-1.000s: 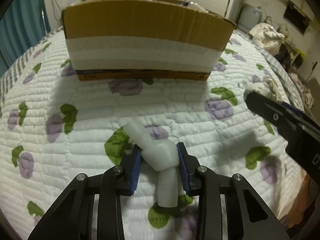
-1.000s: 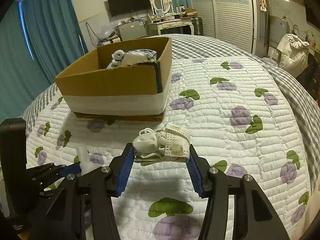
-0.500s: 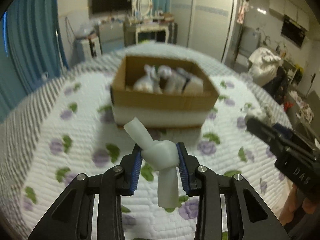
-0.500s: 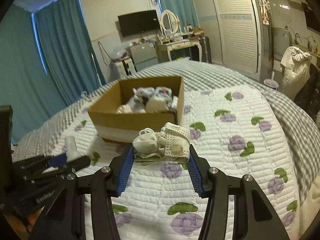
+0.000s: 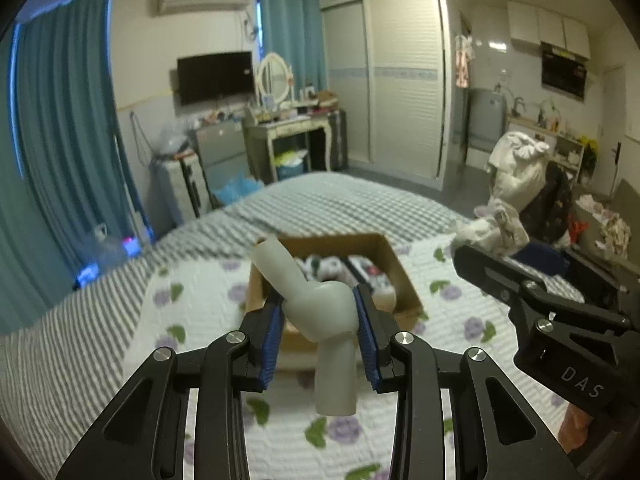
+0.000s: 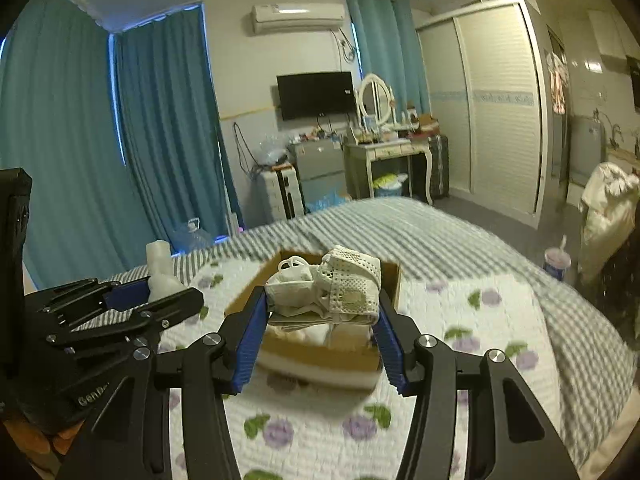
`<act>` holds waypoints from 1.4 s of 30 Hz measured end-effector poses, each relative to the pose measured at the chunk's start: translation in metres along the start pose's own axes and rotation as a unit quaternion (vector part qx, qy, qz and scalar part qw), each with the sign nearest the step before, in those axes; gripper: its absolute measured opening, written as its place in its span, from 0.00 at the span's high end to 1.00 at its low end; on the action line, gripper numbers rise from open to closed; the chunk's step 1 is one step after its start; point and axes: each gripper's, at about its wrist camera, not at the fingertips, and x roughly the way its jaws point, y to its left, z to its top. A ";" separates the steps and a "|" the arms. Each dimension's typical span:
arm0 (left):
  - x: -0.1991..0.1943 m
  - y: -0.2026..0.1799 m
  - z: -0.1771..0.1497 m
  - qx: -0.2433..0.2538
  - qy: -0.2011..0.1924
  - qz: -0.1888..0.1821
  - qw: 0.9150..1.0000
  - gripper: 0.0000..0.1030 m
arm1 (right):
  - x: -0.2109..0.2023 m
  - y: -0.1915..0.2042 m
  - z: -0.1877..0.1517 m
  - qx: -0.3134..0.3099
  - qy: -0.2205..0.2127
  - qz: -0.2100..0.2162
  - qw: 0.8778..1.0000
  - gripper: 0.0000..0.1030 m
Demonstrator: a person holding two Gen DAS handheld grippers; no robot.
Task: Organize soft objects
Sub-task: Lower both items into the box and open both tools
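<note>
My left gripper [image 5: 320, 320] is shut on a knotted white cloth [image 5: 316, 312] and holds it in the air above the bed, in front of the open cardboard box [image 5: 404, 280]. My right gripper [image 6: 320, 320] is shut on a bundle of white lace-trimmed fabric [image 6: 332, 292], raised over the near edge of the same box [image 6: 312, 350]. The box holds several soft items. The right gripper shows in the left wrist view [image 5: 480, 256], and the left gripper in the right wrist view [image 6: 160, 300].
The box sits on a white quilt with purple flowers [image 6: 320, 420] over a grey striped bedspread [image 6: 420, 232]. Beyond the bed are teal curtains [image 6: 80, 140], a dressing table [image 6: 384, 152] and a wardrobe [image 6: 492, 100].
Both grippers have risen well above the quilt with their loads and now look down on the box from higher up; the box appears smaller and farther below.
</note>
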 end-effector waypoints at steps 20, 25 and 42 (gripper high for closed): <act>0.160 0.026 0.002 -0.010 0.058 0.021 0.998 0.68 | 0.176 -0.030 0.049 -0.026 0.067 0.022 0.997 0.50; 0.192 0.035 -0.011 -0.019 0.082 0.022 0.996 0.68 | 0.238 -0.047 0.034 -0.002 0.117 0.029 0.993 0.50; 0.148 0.031 0.015 -0.011 0.035 0.049 0.998 0.12 | 0.228 -0.058 0.048 0.017 0.128 -0.010 0.992 0.32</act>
